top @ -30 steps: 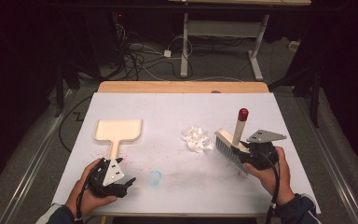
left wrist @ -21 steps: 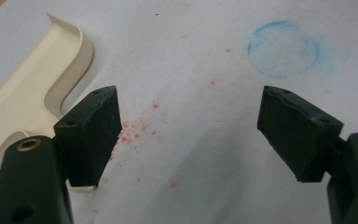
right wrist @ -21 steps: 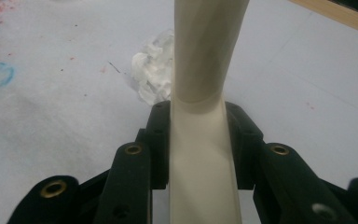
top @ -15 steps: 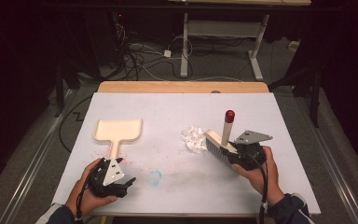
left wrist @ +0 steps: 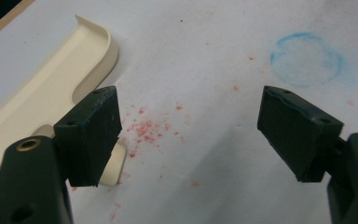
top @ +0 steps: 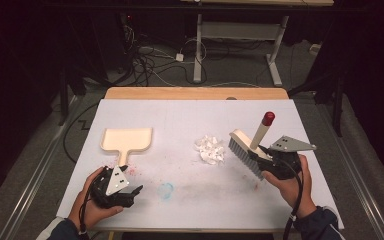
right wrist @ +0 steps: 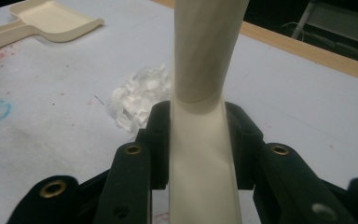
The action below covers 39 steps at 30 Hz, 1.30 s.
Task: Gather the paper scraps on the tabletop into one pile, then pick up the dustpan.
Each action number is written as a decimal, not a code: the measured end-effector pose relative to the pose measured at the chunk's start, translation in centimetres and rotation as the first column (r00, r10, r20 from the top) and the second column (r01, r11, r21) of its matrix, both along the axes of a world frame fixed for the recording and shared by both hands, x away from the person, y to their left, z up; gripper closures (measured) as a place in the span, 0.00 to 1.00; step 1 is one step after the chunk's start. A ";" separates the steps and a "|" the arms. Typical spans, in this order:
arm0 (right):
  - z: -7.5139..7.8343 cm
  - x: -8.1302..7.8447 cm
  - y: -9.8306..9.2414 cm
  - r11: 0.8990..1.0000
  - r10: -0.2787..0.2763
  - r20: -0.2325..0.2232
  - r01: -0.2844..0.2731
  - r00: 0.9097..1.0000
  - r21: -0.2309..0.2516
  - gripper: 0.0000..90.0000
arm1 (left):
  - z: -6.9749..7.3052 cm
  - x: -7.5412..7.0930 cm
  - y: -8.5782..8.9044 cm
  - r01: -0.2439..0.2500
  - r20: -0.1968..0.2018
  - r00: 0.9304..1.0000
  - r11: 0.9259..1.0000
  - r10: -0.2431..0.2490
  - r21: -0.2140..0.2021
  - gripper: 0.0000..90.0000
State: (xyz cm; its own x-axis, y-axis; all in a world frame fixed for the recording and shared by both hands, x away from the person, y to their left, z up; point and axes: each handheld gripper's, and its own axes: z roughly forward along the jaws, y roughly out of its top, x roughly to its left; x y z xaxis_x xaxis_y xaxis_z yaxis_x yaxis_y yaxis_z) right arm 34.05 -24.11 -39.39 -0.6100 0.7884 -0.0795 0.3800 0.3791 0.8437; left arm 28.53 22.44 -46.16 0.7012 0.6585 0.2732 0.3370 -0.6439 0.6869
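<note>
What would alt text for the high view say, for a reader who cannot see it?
The right gripper holds a cream brush by its red-tipped handle, bristles beside a small pile of white paper scraps on a white table. The left gripper rests open just below a cream dustpan, which lies flat, apart from the scraps.

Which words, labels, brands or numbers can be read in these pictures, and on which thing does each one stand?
None: no readable text on the brush, the cream dustpan, the paper scraps, the left gripper or the right gripper.
The blue ring on the white table is a stain, not a sign.
</note>
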 end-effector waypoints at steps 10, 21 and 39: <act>0.0 0.3 -1.4 0.999 -0.038 0.029 0.038 0.999 0.004 0.75 | 0.2 0.9 1.2 -0.155 -0.002 0.988 0.988 0.155 -0.026 0.23; -0.4 0.7 -1.9 0.998 -0.060 0.040 0.061 0.997 -0.008 0.75 | -0.3 1.9 2.4 -0.267 -0.085 0.961 0.963 0.263 -0.039 0.23; -0.8 0.6 -2.0 0.997 -0.061 0.052 0.063 0.997 -0.032 0.75 | -2.0 5.0 3.7 -0.479 -0.300 0.853 0.869 0.428 -0.123 0.26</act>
